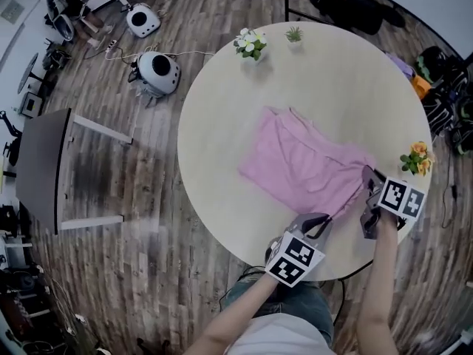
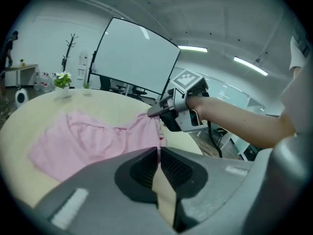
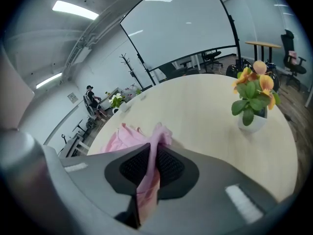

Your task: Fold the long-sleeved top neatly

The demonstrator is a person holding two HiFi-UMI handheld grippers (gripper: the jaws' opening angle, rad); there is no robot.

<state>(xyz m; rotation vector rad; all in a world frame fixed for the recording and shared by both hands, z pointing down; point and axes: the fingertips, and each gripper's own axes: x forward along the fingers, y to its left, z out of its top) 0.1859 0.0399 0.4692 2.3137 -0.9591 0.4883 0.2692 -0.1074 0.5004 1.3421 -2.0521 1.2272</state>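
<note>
Right gripper (image 3: pixel 150 155) was clamped on a raised bunch of the pink long-sleeved top (image 1: pixel 303 165), with cloth hanging down through its jaws. Left gripper (image 2: pixel 158 151) had its jaws together, a thin sliver of pink at the tips, so probably pinching the near hem. The top lay flat on the table (image 1: pixel 222 102), spread out ahead of both claws, long axis running ahead-left from the right claw. Both were on the near edge, so the fold likely goes forward.

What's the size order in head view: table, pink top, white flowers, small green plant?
Largest to smallest:
table
pink top
white flowers
small green plant
Both plants sit side by side, so that comparison holds.
</note>
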